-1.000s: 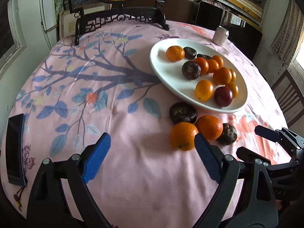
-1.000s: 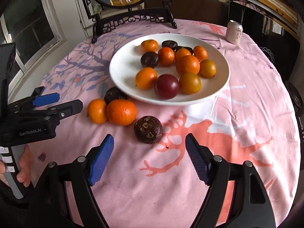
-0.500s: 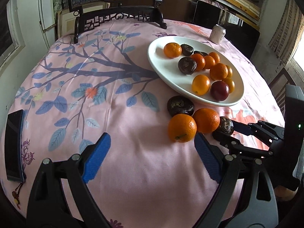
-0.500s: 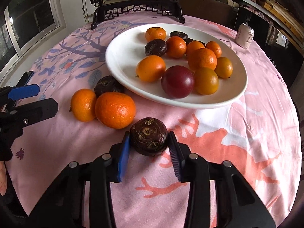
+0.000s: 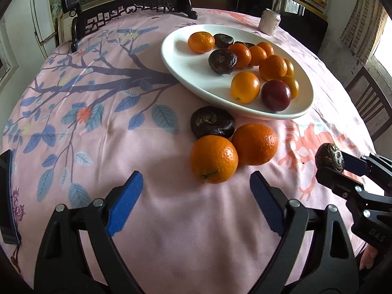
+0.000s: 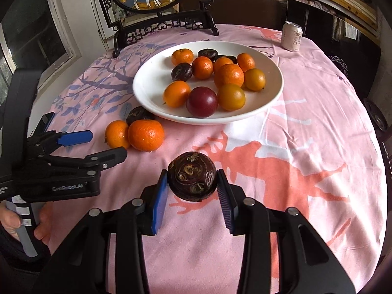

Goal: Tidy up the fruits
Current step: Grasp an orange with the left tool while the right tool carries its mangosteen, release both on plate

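Since a second ago, our right gripper [image 6: 192, 187] has closed on the dark wrinkled fruit [image 6: 191, 176] that lay beside the oranges and now carries it clear of the pink tablecloth [image 6: 306, 152]; our left gripper [image 5: 193, 204] has drifted closer to the loose fruit, its jaws just narrowing a little with nothing between them. From the left wrist, we see those jaws standing wide behind the nearest orange [image 5: 214, 159], which touches a second orange [image 5: 254, 144] and another dark fruit [image 5: 212, 125] just short of the white plate [image 5: 181, 73]; off to the right the held fruit [image 5: 329, 158] sits pinched between the other pads. From the right wrist, the blue pads press the fruit's two sides, its brown, patterned top facing us. We judge it light, firm and rough-skinned, unlikely to slip, best held across its widest part as now. The plate already holds oranges, a smooth red fruit [image 6: 202, 102] and several dark ones. A can [image 6: 291, 36] stands beyond it.
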`<state>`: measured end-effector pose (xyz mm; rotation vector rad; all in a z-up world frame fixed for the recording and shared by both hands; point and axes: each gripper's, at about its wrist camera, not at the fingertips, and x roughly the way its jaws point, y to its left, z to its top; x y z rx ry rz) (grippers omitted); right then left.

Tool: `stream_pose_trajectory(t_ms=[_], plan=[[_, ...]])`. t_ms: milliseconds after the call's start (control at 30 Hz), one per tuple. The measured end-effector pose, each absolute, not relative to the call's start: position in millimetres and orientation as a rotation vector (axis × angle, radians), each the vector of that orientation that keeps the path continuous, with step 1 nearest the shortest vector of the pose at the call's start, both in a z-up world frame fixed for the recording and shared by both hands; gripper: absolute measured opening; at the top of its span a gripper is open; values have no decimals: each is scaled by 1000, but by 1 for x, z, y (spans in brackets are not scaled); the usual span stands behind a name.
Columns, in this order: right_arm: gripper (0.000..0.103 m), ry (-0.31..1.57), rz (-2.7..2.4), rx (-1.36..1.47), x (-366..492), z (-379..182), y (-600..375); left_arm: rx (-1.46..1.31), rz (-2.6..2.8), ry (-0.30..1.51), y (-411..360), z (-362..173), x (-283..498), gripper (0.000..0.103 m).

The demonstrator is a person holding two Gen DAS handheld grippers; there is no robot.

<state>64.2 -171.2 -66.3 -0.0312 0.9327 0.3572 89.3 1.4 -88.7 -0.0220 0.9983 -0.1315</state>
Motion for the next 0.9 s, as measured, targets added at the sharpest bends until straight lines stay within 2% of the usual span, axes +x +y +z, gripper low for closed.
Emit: stream_pose_trajectory(t_ms=[133, 200, 700, 900], plan=[[40, 933, 354, -4, 64, -66, -180, -7, -135, 995, -5, -94, 99, 53], [40, 934, 353, 6, 63, -66, -181, -42, -173, 999, -4, -93, 101, 40], [40, 913, 367, 4, 60, -56, -177, -95, -224, 937, 5, -53, 77, 40], [40, 908, 390, -1, 75, -42, -178, -74, -261, 924, 1, -27, 100, 40]])
